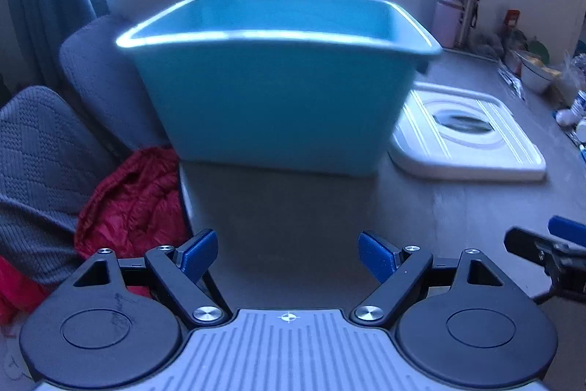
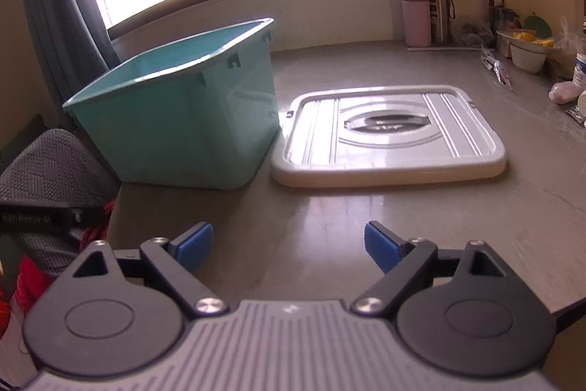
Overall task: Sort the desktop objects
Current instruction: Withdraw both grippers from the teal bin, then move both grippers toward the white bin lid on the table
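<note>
A teal plastic bin [image 1: 278,101] stands open on the grey desk, also in the right wrist view [image 2: 183,123]. Its grey-white lid [image 1: 472,141] lies flat on the desk to the bin's right, handle up, also in the right wrist view [image 2: 392,134]. My left gripper [image 1: 287,257] is open and empty, low over the desk in front of the bin. My right gripper [image 2: 289,246] is open and empty, in front of the gap between bin and lid. Its fingertip also shows at the right edge of the left wrist view [image 1: 545,240].
Two bottles [image 2: 428,11], bowls [image 2: 527,54], packets and small items crowd the desk's far right. A grey chair [image 1: 40,163] with red cloth [image 1: 135,204] sits left of the desk edge. A window is behind.
</note>
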`<action>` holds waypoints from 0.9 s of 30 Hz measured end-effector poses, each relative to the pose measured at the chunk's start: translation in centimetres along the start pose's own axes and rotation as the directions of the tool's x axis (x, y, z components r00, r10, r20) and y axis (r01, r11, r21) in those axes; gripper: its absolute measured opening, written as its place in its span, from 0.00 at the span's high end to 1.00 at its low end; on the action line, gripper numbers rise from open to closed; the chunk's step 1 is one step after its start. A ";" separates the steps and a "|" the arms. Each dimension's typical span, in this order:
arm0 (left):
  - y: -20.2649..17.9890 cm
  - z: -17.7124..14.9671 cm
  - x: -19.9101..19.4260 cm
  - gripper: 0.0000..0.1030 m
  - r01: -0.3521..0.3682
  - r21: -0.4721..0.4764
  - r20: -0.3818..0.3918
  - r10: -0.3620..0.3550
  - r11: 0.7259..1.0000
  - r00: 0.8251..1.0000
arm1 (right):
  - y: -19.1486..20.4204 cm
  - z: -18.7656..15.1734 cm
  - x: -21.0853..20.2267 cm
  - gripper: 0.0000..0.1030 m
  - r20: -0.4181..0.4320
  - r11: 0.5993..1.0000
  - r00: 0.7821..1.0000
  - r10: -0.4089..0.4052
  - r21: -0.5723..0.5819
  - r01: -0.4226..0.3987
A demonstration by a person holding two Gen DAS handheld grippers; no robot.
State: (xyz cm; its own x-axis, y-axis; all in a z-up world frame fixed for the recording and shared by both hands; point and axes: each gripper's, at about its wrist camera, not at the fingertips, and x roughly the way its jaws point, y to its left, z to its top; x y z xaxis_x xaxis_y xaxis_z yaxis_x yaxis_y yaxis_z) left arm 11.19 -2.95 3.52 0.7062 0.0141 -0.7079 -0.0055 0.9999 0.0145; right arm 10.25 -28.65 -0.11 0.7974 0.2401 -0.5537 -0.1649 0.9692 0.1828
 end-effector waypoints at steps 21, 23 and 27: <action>-6.7 -1.6 0.3 0.17 0.020 0.036 -0.025 -0.019 0.999 1.000 | -4.3 -1.4 -2.5 0.13 -0.026 0.995 0.995 -0.099 0.022 0.100; -7.7 -1.0 0.3 0.17 0.023 0.046 -0.025 -0.022 0.999 0.999 | -5.0 -1.2 -2.7 0.13 -0.027 0.993 0.993 -0.112 0.033 0.112; -9.5 0.3 0.8 0.17 0.044 0.067 -0.018 -0.043 0.997 0.999 | -6.8 -0.5 -2.5 0.13 -0.027 0.989 0.990 -0.139 0.054 0.140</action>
State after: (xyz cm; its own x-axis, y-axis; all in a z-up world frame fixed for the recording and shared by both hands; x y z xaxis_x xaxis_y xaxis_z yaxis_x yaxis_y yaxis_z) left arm 12.05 -12.45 3.03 0.6932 -0.0284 -0.7202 0.0725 0.9969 0.0305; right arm 9.10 -35.77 -0.36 0.7964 0.1045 -0.5957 -0.0199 0.9890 0.1469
